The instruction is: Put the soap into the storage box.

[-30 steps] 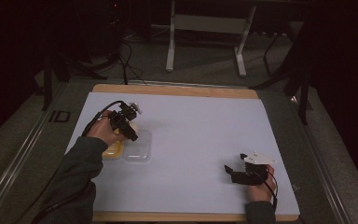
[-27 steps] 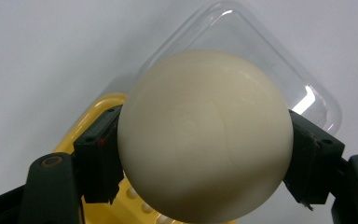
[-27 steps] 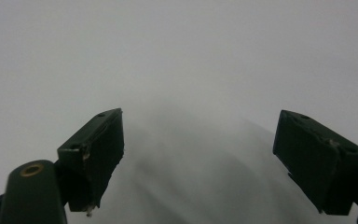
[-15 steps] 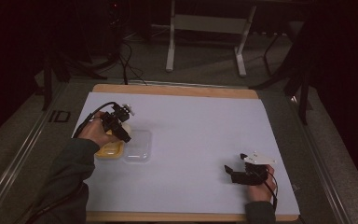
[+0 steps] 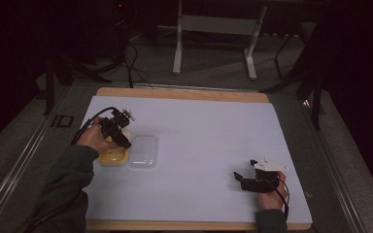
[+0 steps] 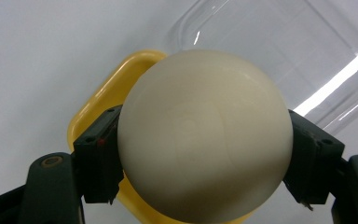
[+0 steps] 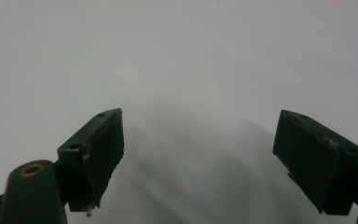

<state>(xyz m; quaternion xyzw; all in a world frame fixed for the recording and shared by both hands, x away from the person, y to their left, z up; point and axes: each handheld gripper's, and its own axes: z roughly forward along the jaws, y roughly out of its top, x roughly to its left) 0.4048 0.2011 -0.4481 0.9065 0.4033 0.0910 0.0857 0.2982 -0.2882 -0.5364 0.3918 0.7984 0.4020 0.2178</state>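
- The right claw (image 5: 239, 177) sits low over the near right part of the white surface (image 5: 209, 131), held from the near edge by the right hand (image 5: 270, 195).
- In the right gripper view its two black jaws stand wide apart with bare white surface (image 7: 182, 60) between them; the right claw (image 7: 198, 154) holds nothing.
- A grey three-cornered plate tops this claw in the high view, and a cable trails back along the wrist.
- Farther in, on the left side, the left hand (image 5: 96, 138) in a dark sleeve holds the left claw (image 5: 125, 141) above a yellow tray (image 5: 111, 156).
- In the left gripper view the left claw (image 6: 205, 154) is clamped on a cream ball (image 6: 205, 140), one jaw pressed to each side of it.
- The ball hangs over the yellow tray (image 6: 116, 88), whose rounded corner and rim show behind it; whether the ball touches the tray cannot be told.
- A clear lid or box (image 5: 144, 151) lies just beside the tray, on its right in the high view; in the left gripper view the clear piece (image 6: 279, 42) is past the ball, catching a streak of light.
- Beyond the far edge of the surface, a dark floor carries cables (image 5: 131, 58) and a pale stand (image 5: 213, 29).
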